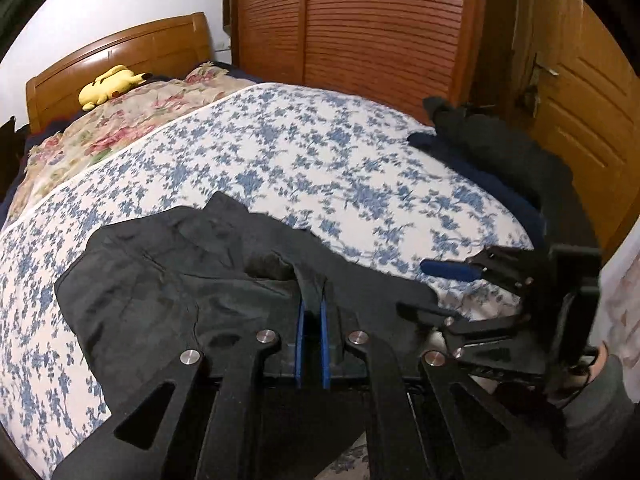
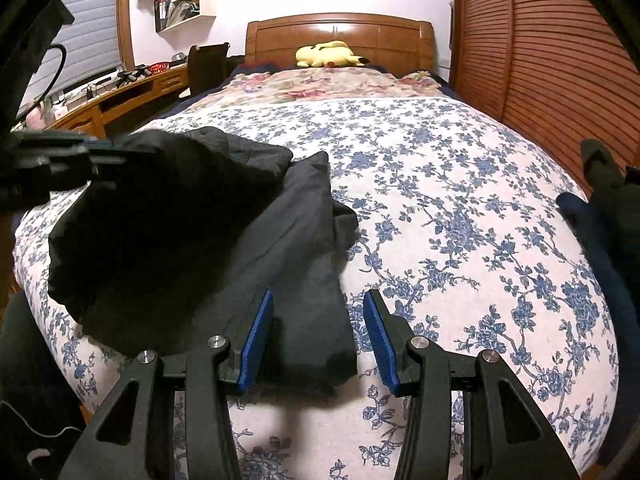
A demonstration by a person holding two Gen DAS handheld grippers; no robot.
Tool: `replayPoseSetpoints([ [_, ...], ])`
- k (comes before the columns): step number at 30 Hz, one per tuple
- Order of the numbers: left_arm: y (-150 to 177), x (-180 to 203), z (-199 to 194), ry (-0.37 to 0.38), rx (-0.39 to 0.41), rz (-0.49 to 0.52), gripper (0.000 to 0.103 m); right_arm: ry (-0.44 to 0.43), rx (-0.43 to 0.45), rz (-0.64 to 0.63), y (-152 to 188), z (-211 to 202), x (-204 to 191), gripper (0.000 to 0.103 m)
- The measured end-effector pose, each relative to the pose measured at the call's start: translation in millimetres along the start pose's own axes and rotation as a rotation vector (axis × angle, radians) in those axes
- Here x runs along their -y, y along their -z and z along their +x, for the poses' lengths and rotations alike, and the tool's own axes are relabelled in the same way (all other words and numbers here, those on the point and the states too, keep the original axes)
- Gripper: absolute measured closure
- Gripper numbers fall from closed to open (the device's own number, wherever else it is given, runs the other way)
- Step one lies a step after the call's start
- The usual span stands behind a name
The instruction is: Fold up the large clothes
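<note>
The dark garment (image 2: 192, 240), soft, limp and apparently light, lies crumpled on the bed (image 2: 460, 200) with no clear long axis, best taken at hems or corners, its fold pinched in the left gripper (image 1: 312, 312) while the right gripper (image 2: 318, 336) stands spread, empty.

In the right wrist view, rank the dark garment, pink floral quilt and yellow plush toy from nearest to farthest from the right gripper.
1. dark garment, partly between the right gripper fingers
2. pink floral quilt, mid-bed
3. yellow plush toy, at the headboard
</note>
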State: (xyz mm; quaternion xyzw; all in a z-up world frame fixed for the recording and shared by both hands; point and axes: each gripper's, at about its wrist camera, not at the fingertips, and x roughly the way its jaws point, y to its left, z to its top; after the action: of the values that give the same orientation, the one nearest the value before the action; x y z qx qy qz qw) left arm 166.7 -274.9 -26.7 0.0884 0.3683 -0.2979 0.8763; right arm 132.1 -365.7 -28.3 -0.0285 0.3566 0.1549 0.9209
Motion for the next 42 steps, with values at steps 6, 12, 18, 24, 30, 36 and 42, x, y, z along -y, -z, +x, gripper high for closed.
replayPoseSetpoints([
  [6, -1, -5, -16, -0.010, 0.003, -0.018, 0.094, -0.012, 0.015, -0.009, -10, 2, -6, 0.055],
  [12, -1, -21, -47, -0.010, 0.054, -0.039, 0.081, -0.012, 0.047, -0.005, -22, 2, -8, 0.055],
  [18, 12, -43, -70, -0.064, 0.082, -0.030, 0.072, -0.030, 0.092, -0.027, -31, -4, -20, 0.055],
  [24, 40, -76, -71, -0.122, 0.052, -0.065, 0.070, -0.022, 0.139, -0.040, -42, -4, -28, 0.055],
  [30, 66, -97, -66, -0.163, 0.026, -0.093, 0.068, -0.021, 0.182, -0.029, -44, -7, -27, 0.055],
  [36, 88, -112, -63, -0.199, 0.009, -0.116, 0.068, -0.048, 0.220, -0.006, -43, -14, -28, 0.055],
  [42, 105, -125, -58, -0.210, -0.010, -0.154, 0.067, -0.102, 0.199, -0.004, -38, -4, -35, 0.055],
])
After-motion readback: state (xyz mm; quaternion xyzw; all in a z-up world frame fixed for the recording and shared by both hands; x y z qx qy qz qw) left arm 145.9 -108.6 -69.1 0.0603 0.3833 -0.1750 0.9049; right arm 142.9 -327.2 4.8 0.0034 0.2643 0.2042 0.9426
